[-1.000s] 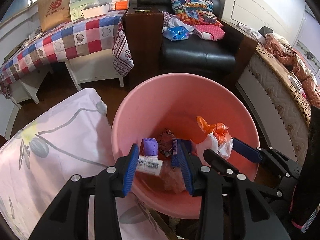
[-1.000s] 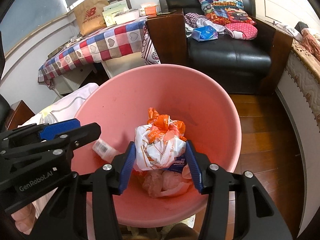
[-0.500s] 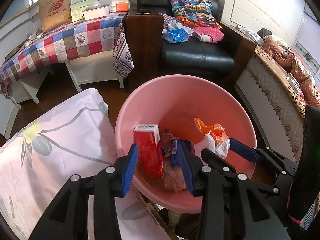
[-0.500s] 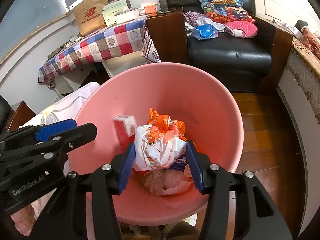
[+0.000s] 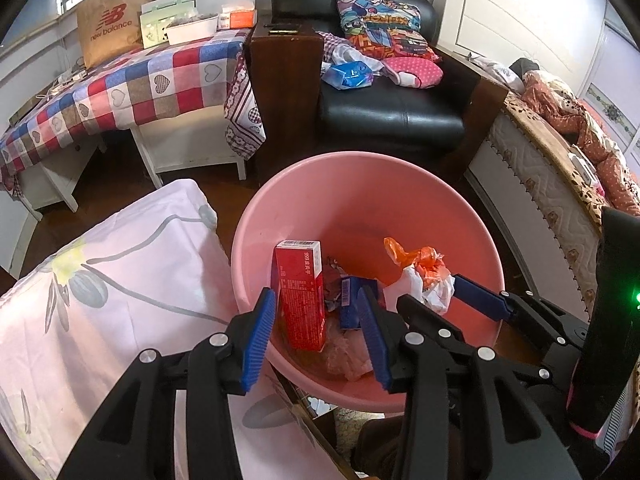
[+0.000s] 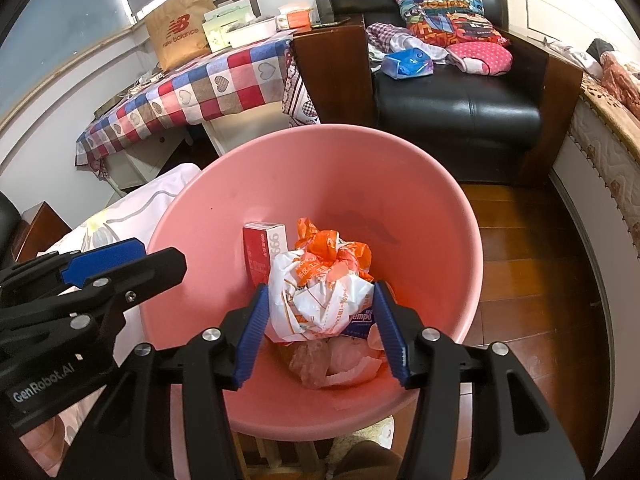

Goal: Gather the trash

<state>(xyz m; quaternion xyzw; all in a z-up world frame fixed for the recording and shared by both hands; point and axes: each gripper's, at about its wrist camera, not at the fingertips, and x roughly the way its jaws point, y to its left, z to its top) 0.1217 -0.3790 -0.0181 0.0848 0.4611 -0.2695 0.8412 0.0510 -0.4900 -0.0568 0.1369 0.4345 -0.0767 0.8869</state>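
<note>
Red box (image 5: 299,294) newly upright in pink basin (image 5: 400,184); left hand-held gripper (image 5: 316,336) wide, empty

Right gripper (image 6: 320,322) over pink basin (image 6: 420,200).
Jaws bracket white-orange bag (image 6: 320,292); contact unclear. Red box (image 6: 262,254) upright at bag's left.

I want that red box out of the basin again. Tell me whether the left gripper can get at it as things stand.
Probably yes. The red box stands upright in the pink basin, just ahead of the left gripper, whose open jaws frame it with nothing between. The orange-and-white bag sits off to the side, at the right gripper.
</note>
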